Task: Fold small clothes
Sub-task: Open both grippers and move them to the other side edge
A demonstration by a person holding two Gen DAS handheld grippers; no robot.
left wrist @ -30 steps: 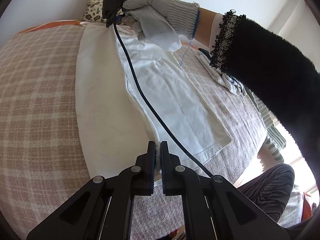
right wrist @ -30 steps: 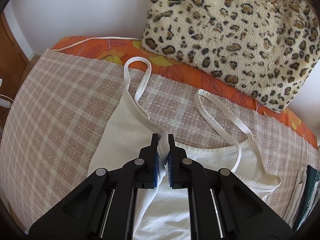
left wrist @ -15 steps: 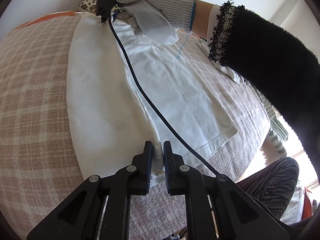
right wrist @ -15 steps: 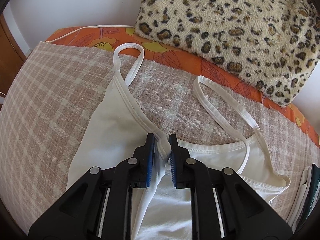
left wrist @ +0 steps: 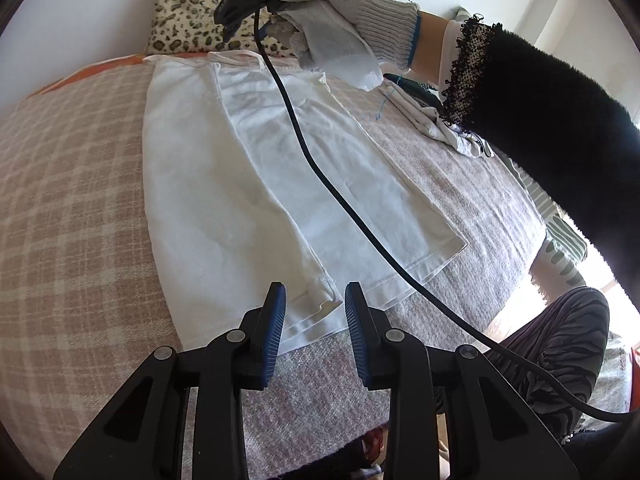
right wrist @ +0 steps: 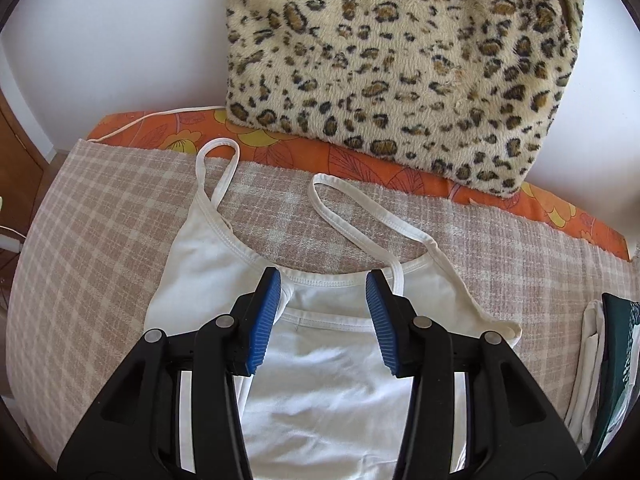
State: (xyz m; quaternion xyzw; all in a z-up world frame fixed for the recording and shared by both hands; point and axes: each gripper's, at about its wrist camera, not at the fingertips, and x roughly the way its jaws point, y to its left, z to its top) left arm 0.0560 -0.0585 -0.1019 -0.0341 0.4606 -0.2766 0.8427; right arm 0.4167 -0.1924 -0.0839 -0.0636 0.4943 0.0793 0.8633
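Now, the step in hand: one side of the white strappy top (left wrist: pixel 248 184) has been laid over the middle, and it is being let go.
Left claw (left wrist: pixel 314 300): its jaws are opening; the bottom hem corner lies between them, and it is not pinched by the blue pads (left wrist: pixel 276 320).
Right claw (right wrist: pixel 324 292): its jaws are opening too; the neckline sits between them and is not squeezed.
How it is done well: both claws should be lifted straight up, so the fold is not dragged out of place. The black cable (left wrist: pixel 320 176) should be kept off the cloth.
Look of the top: thin, soft and white, with two skinny straps (right wrist: pixel 352 216).
Where the top is: flat on the checked blanket (left wrist: pixel 72 184).
Farther back: a leopard-print pillow (right wrist: pixel 400 64) is propped against the wall.
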